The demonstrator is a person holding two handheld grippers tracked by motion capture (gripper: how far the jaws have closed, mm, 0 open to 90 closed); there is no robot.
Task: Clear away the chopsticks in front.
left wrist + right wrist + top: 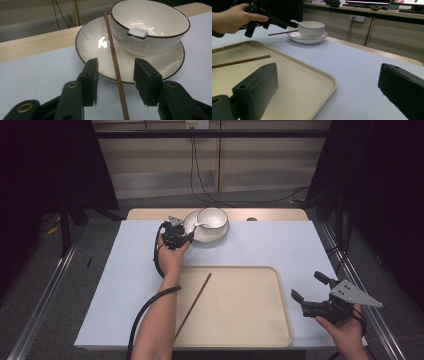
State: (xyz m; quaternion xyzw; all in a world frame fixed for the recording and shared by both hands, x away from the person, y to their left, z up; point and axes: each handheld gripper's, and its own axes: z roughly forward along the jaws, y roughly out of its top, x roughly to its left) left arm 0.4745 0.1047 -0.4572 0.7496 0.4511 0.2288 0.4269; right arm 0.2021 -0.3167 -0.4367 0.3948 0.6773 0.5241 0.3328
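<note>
A brown chopstick [113, 52] leans on the rim of a white plate [92, 42] and runs down between the jaws of my left gripper [117, 63]. The jaws stand open on either side of it, with a gap at each pad. On the plate stands a white bowl [212, 218] with a dark rim, and a white spoon [137, 33] rests in it. A second chopstick [197, 297] lies in the beige tray [250, 325]. At the tray's right edge my right gripper [308, 285] is open and holds nothing.
The light blue mat [280, 245] covers the table. A bare wooden strip [270, 214] runs along the far edge behind the plate. Cables [200, 180] hang behind the table. Metal rails [45, 290] flank both sides.
</note>
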